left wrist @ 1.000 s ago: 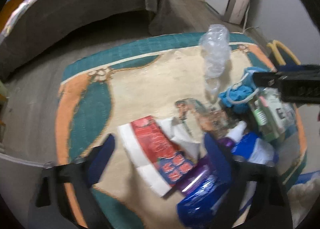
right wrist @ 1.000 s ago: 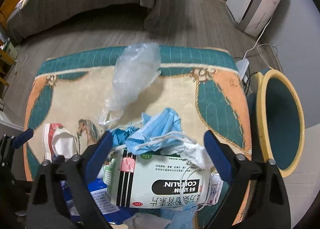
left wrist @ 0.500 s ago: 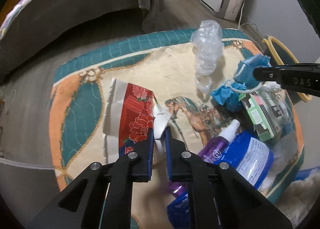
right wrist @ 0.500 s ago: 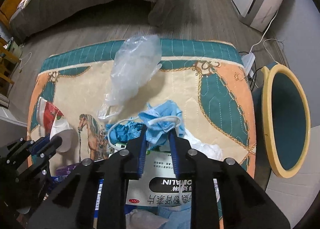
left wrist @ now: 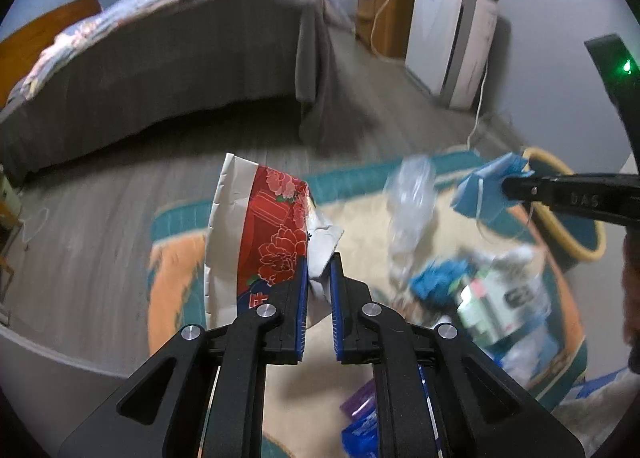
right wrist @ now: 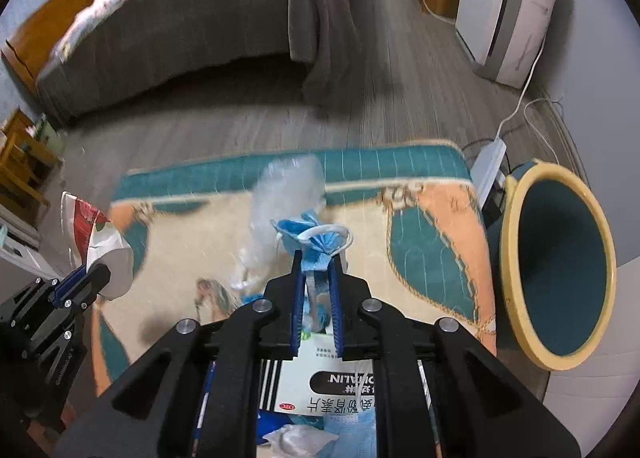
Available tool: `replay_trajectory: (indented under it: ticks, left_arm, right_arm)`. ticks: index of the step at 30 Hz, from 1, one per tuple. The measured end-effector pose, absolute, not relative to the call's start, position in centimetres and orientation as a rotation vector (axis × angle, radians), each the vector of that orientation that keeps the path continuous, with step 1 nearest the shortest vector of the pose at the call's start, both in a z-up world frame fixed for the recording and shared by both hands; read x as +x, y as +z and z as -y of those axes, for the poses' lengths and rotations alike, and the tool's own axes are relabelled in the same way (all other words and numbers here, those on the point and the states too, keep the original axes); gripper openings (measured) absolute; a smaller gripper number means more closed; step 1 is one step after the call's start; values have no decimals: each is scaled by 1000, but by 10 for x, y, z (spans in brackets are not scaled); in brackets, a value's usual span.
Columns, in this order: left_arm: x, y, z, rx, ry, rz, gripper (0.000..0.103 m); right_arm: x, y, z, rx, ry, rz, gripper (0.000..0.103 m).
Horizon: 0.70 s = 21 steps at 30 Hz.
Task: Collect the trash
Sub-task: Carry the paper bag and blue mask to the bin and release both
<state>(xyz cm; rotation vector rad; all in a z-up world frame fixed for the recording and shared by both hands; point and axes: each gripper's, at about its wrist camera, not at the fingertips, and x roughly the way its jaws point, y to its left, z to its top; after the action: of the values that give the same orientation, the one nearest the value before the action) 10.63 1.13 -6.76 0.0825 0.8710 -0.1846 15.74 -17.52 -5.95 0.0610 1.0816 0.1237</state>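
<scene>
A bedroom rug (right wrist: 432,242) held the litter. Both grippers had just closed and lifted off it: the left gripper (left wrist: 319,278) clamped the red paper cup (left wrist: 276,234), the right gripper (right wrist: 316,270) a blue mask (right wrist: 312,234). The bin (right wrist: 560,278) waited beside the rug's right edge.

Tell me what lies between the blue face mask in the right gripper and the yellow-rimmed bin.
Nothing visible does. The right gripper holds the face mask lifted above the rug; the bin stands to its right, off the rug's edge, its mouth open. Only bare rug lies between them.
</scene>
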Motion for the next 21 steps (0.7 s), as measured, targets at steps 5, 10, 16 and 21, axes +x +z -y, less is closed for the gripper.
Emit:
replay_trajectory:
  ticks: [5, 10, 16, 21]
  left_arm:
    - [105, -42, -4, 82, -198, -807, 11]
    - [105, -21, 5, 55, -227, -757, 11]
    - [103, -5, 22, 36, -268, -719, 11]
    - [105, -1, 42, 47, -297, -713, 11]
  right_arm:
    - [155, -35, 186, 100, 149, -1022, 11]
    - [148, -14, 203, 82, 135, -961, 11]
    - [138, 0, 232, 92, 118, -923, 11]
    - [132, 7, 258, 83, 85, -894, 11]
